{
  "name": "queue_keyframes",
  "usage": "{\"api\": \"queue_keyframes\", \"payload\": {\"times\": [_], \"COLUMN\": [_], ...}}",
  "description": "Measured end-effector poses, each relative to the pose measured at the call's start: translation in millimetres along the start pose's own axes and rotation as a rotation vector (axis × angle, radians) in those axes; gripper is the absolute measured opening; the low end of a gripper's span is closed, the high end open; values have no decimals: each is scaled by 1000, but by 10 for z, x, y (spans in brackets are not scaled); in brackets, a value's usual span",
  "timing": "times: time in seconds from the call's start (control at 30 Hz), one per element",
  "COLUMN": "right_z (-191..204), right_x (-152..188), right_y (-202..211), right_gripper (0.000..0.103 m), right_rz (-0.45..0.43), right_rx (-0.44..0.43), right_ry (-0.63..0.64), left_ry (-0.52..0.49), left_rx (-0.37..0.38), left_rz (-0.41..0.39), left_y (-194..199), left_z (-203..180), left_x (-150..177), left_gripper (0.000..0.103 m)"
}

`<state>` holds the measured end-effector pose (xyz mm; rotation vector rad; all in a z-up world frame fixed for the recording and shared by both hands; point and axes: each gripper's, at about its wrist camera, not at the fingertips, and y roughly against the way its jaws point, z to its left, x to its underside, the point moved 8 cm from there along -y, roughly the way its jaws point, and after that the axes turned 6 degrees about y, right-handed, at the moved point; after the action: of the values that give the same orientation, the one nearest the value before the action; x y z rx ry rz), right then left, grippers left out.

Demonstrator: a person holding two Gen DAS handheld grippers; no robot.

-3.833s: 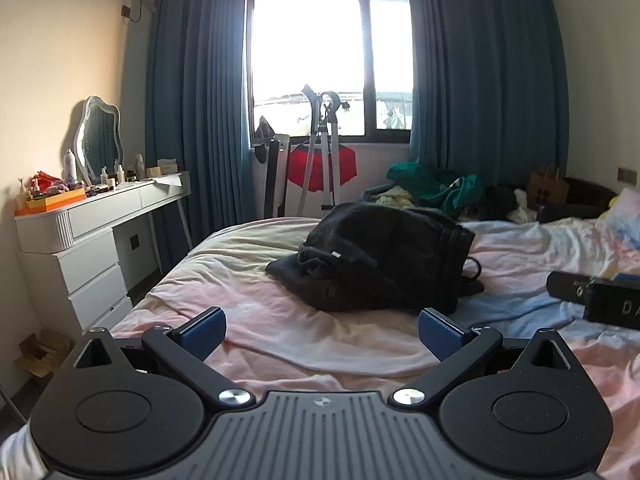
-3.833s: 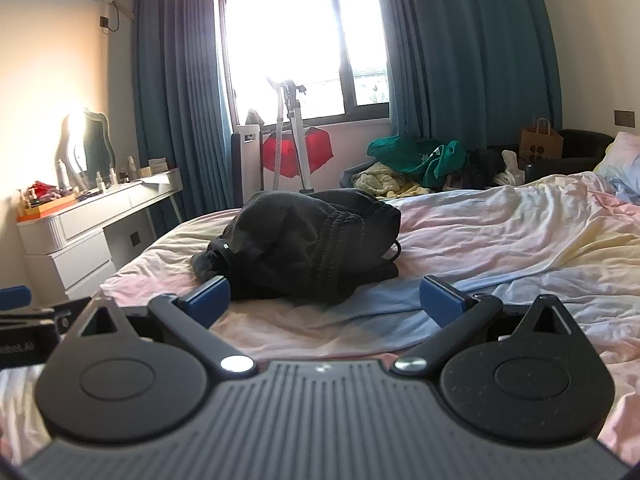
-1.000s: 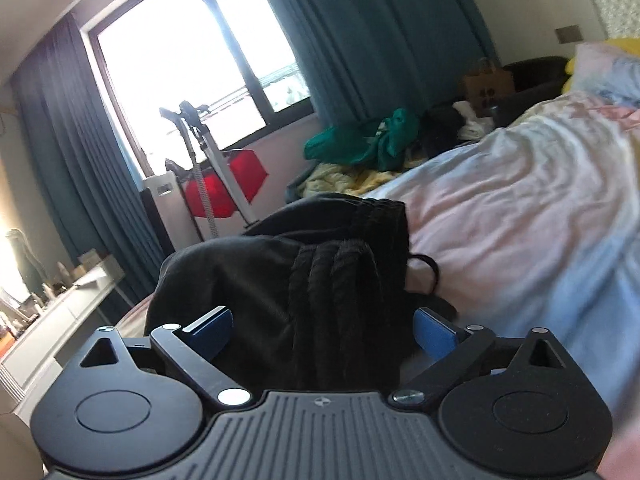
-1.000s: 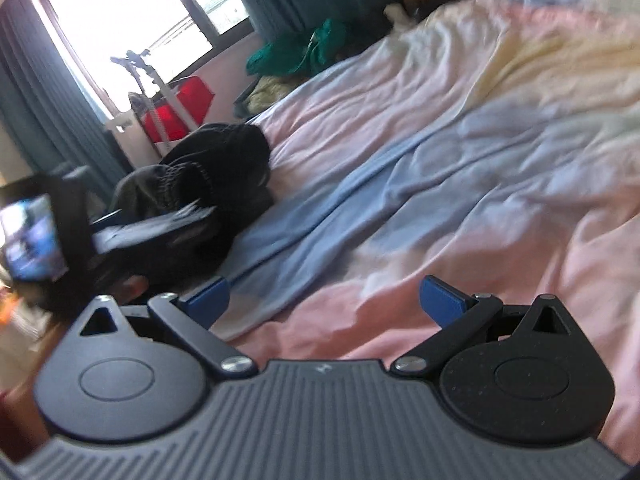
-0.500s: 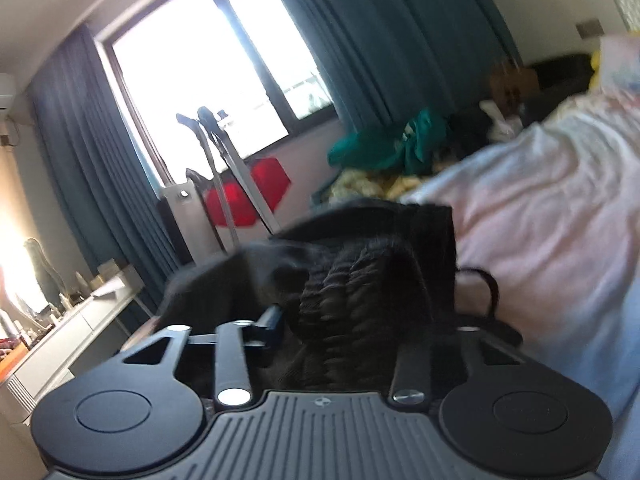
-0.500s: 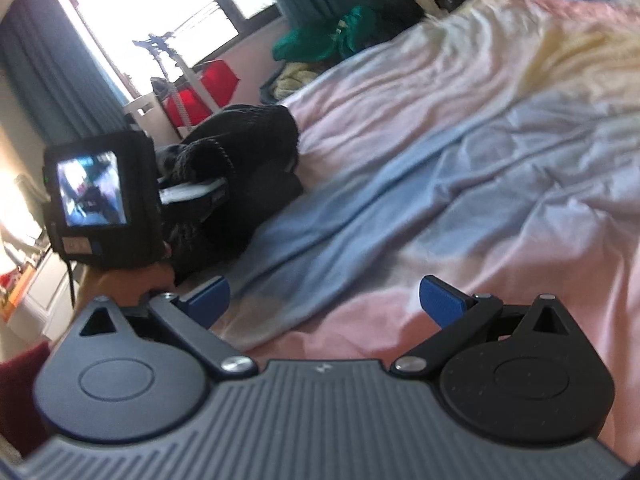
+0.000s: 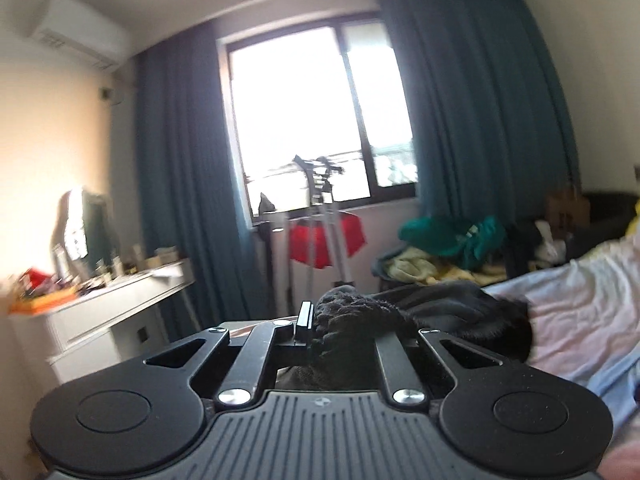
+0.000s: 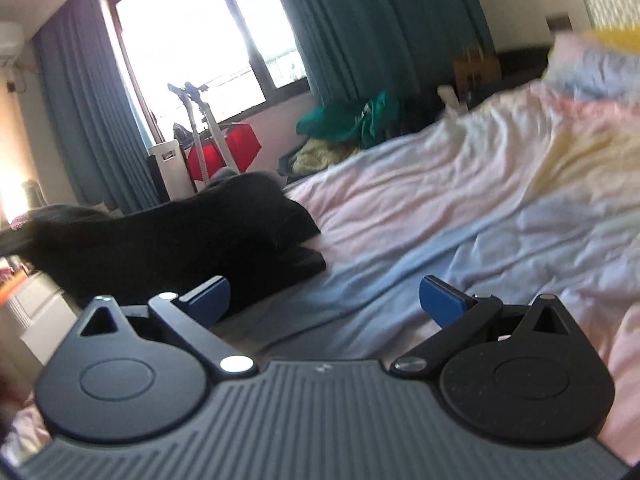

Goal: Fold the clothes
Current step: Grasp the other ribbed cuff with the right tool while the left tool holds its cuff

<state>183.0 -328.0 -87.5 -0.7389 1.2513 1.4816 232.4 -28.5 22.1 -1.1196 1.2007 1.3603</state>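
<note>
My left gripper (image 7: 320,330) is clamped tight on the black garment (image 7: 432,312); a ribbed, gathered edge of the fabric is bunched between the jaws and bulges up over them. The rest of the garment trails from the grip toward the right, down onto the bed (image 7: 580,320). From the right wrist view the same black garment (image 8: 172,240) shows stretched: one end pulled up and out toward the left edge of the frame, the other end lying in a heap on the pink and blue sheet (image 8: 460,220).

My right gripper (image 8: 324,294) is wide open, blue pads (image 8: 440,298) well apart, nothing between them. It hangs over the blue strip of the sheet, just beside the near edge of the garment, not touching it as far as I can tell.

Background, left wrist view:
- window (image 7: 312,120) with dark teal curtains (image 7: 472,100) on both sides
- folding rack (image 7: 324,216) with a red cloth on it, below the window
- pile of green and yellow clothes (image 7: 448,248) past the bed
- white dresser (image 7: 104,320) at left with small clutter on top, too blurred to name
- air conditioner (image 7: 76,32) high on the left wall

A pillow (image 8: 592,64) sits at the far right of the bed in the right wrist view. Both views are motion-blurred.
</note>
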Motion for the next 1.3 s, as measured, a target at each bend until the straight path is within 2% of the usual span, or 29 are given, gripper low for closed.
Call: {"api": "queue_keyframes", "payload": {"times": [0.13,0.27,0.37,0.5,0.53,0.57,0.63,0.7,0.77,0.83,0.87,0.9,1.07,1.2,1.27,1.3], "right_z": [201,495,783,1126,1182,1231,1310,1378,1406,1397,1396,1398,1405,1404,1417,1420], "right_x": [-4,94,277,559,628,692,805,924,1000,1016,1012,995,1127,1072,1044,1043], "right_y": [81,162,229,308,311,308,296,249,166,69,19,-34,-315,-309,-316,-323], "right_gripper": [103,103,103,103,103,103,102,101,95,75,71,69,68,68,62,52], "right_rz": [-18,15,81,174,203,228,263,292,311,298,289,276,299,217,229,237], "right_rx": [-23,-67,-105,-166,-174,-183,-196,-197,-191,-165,-153,-141,-115,-75,-91,-101], "right_ry": [65,147,238,347,365,373,382,420,438,418,406,391,453,523,518,522], "left_ry": [25,70,110,-1,18,81,166,186,182,146,100,62,89,95,88,83], "left_rx": [-2,-33,-102,-216,-225,-222,-217,-217,-216,-220,-226,-231,-221,-215,-204,-199], "left_rz": [-6,14,71,188,225,265,291,290,291,296,297,299,345,371,366,361], "left_y": [590,992,947,710,626,549,476,460,463,447,423,399,283,184,177,194], "left_z": [601,1160,1563,1862,1911,1993,2124,2190,2226,2205,2186,2169,2049,2020,2009,2010], "left_x": [-43,115,480,921,992,1030,1046,1035,1034,1054,1074,1095,1258,1288,1242,1216], "left_gripper": [9,9,10,10,10,10,10,10,10,11,11,11,12,11,12,16]}}
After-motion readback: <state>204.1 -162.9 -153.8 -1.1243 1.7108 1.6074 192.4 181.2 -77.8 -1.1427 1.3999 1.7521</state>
